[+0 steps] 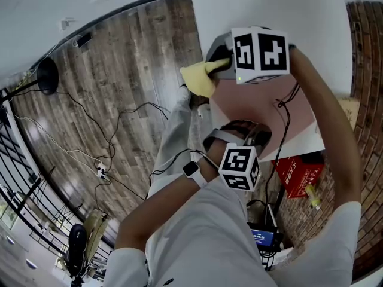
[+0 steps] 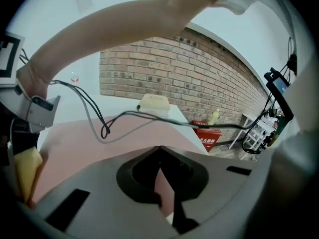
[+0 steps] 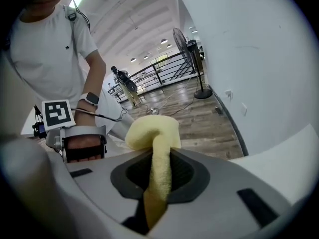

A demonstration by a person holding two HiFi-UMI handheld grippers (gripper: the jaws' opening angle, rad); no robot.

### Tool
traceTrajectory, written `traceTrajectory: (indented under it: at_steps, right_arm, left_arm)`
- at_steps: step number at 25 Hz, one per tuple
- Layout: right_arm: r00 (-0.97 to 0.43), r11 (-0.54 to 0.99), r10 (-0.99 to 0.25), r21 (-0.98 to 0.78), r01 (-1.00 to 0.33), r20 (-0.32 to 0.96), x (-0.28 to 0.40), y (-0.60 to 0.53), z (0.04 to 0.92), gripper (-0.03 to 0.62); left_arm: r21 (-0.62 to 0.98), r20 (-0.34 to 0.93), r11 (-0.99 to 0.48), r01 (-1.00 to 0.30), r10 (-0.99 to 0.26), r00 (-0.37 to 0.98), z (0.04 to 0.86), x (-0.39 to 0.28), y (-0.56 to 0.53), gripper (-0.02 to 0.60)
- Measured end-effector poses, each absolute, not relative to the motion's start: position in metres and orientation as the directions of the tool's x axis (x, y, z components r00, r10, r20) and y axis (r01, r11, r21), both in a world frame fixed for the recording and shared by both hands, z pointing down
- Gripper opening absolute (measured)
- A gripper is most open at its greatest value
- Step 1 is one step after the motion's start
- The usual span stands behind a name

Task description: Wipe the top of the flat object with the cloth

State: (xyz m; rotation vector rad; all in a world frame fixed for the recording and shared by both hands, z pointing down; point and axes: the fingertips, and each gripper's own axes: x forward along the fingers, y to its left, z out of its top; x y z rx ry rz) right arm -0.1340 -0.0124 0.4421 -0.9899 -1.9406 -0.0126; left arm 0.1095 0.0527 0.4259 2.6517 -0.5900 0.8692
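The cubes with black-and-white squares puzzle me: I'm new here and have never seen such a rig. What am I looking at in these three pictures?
There is no robot here. A person holds a two-jaw gripper in each hand, and each marker cube is part of its gripper. The head view comes from a camera on the person's head, looking steeply down. The other two views come from cameras riding on the grippers, looking along their jaws. On the white table lies a flat pink sheet. The right gripper is clamped on a yellow cloth near the sheet's edge. The left gripper is shut, with nothing gripped, over the sheet. Beside the table are a brick wall and a red box.
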Motion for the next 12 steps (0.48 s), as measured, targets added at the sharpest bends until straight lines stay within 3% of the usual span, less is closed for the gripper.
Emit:
traceTrajectory:
  at_steps: [7,12]
  right_arm:
    - [-0.451,0.732,0.662,-0.385,0.563,0.599,-0.157,0.013,0.415,0.063]
    - [-0.627,0.815,0.58,-0.371,0.446,0.52,-0.167,0.011,0.394,0.063]
  left_arm:
    - [0.161,0.556,-0.788,-0.595,-0.426,0.714,0.408,0.06,0.051,0.018]
    - [0.187,0.533,-0.747,-0.638,-0.469,0.705,0.385,0.014,0.056,0.018]
